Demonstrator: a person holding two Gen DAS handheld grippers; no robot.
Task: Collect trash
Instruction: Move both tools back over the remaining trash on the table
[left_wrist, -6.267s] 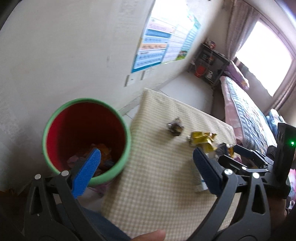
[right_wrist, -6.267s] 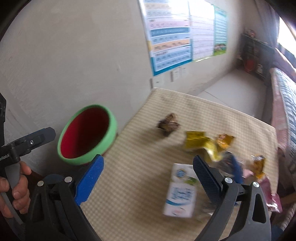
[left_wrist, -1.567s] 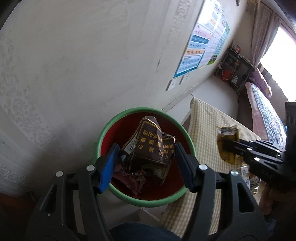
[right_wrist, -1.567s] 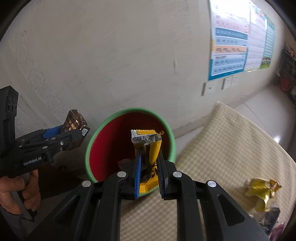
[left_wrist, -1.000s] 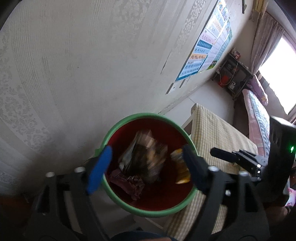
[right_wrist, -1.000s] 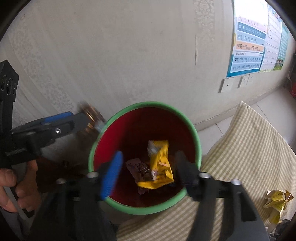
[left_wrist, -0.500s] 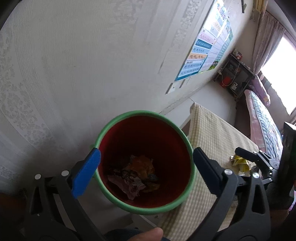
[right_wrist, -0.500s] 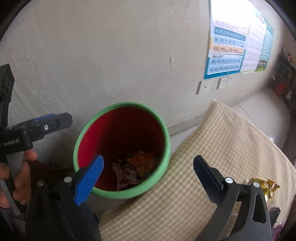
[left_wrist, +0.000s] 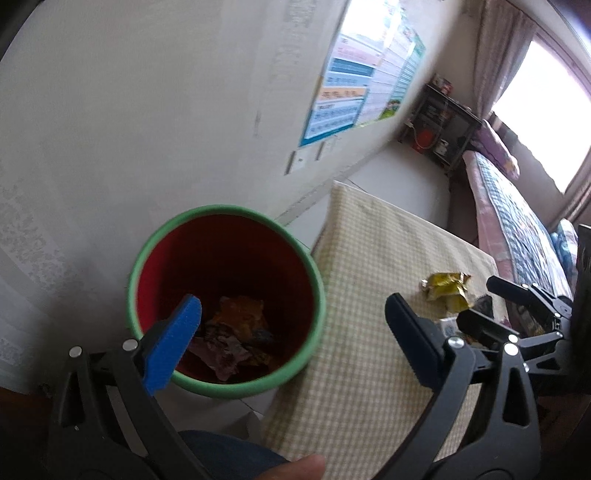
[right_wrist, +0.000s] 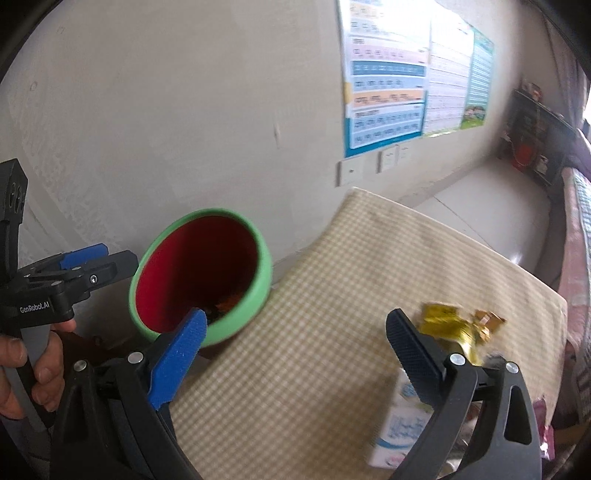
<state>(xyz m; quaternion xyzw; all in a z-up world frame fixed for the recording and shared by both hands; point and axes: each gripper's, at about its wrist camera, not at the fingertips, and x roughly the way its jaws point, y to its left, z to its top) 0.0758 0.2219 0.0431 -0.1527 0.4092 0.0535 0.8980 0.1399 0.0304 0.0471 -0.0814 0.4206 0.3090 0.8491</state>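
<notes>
Sitting on the checked tablecloth (right_wrist: 332, 354) at about three o'clock from the green bin (left_wrist: 225, 387), a crumpled yellow wrapper (left_wrist: 445, 290) lies beside a white carton (right_wrist: 397, 424) — crushed wrappers already fill the bin's red bottom. Both the left gripper (left_wrist: 291, 339) and right gripper (right_wrist: 295, 350) have just spread wide — nothing between their fingers.

The bin (left_wrist: 225, 389) is standing on the floor against the wall (left_wrist: 147, 110), just beside the left edge of the table (left_wrist: 369, 369). Crumpled wrappers (left_wrist: 236, 332) are lying in the bin's bottom. A wrapper (right_wrist: 448, 325) is lying on the table toward its right side, with a small carton (right_wrist: 397, 432) nearer the camera. A poster (right_wrist: 399, 81) is hanging on the wall behind the table.
</notes>
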